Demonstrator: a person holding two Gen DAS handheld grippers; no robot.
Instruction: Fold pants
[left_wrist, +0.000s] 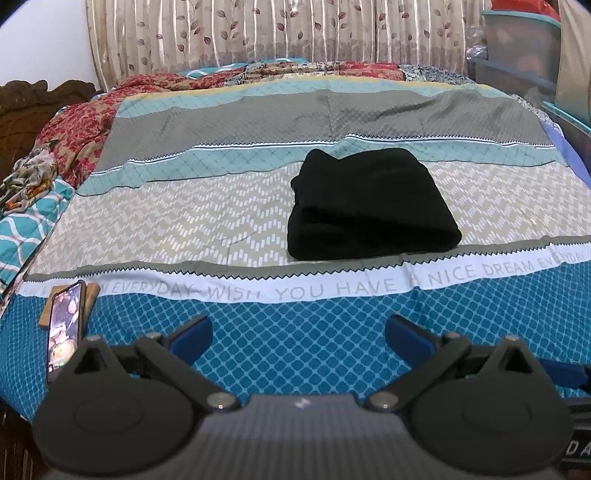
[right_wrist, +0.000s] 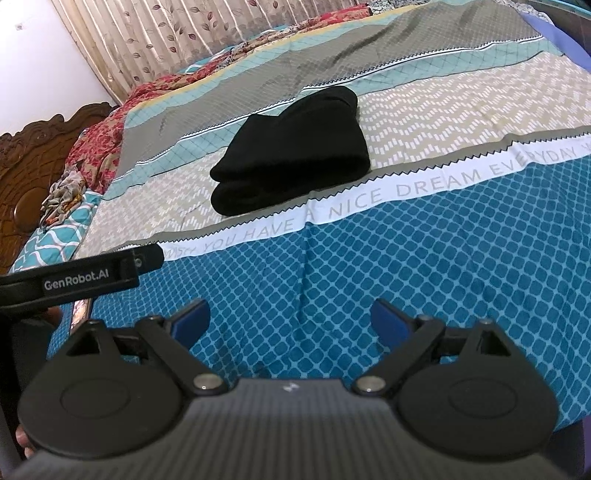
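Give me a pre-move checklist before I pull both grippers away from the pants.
1. Pants folded into a compact stack: ok.
2. Pants lying fully on the bed sheet, clear of edges: ok.
3. Left gripper jaws apart, nothing held: ok.
4. Right gripper jaws apart, nothing held: ok.
5. Phone by the left gripper, clear of the retreat path: cannot tell.
6. Fold edges squarely aligned: cannot tell, black fabric hides detail.
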